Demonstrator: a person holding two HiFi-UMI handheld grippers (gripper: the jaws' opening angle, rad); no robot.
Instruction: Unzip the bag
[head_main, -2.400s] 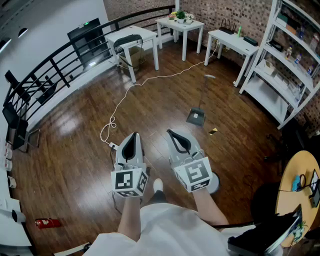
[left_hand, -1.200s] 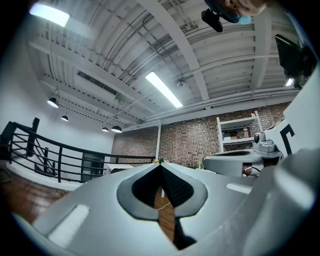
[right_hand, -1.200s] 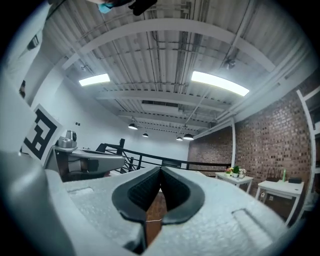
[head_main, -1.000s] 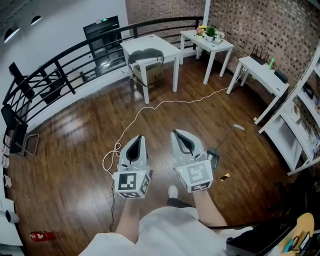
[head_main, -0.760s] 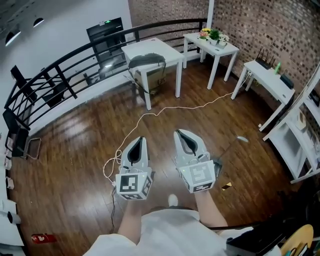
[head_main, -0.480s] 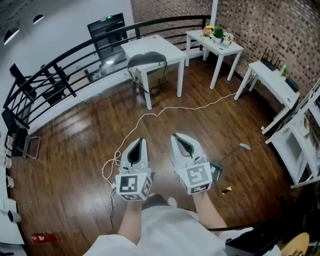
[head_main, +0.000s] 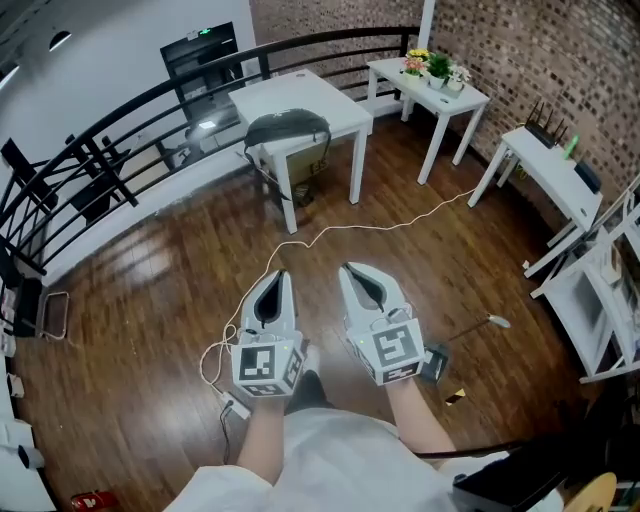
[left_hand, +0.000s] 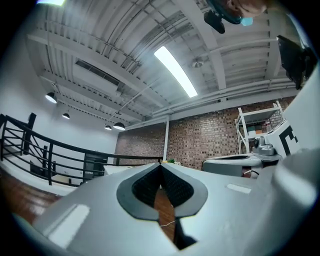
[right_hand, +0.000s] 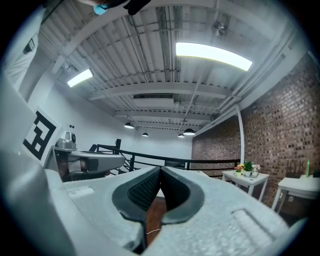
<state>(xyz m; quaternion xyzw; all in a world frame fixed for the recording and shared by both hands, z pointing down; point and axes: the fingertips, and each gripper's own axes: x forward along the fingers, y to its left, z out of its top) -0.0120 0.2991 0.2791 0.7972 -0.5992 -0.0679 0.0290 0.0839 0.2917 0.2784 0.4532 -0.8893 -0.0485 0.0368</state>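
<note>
Out in front of the person, over the brown wooden floor (head_main: 150, 290), the left gripper (head_main: 273, 278) and the right gripper (head_main: 352, 272) are being held side by side, a little apart. Both pairs of jaws are being pressed together, and nothing is being held between them.

Farther out, the floor is being crossed by a white cord (head_main: 330, 228), between the person and the white table (head_main: 300, 95). The dark grey bag (head_main: 287, 128) is being held up by that table at its front edge, well apart from both grippers, with its zip untouched.

Some things could be going wrong from this spot. The cord could be tripped over while the table is being walked to. The bag could be dragged off the edge if the zip is being tugged while the bag is not being held down. The small zip tab could be missed if the jaws are not being opened first.
</note>
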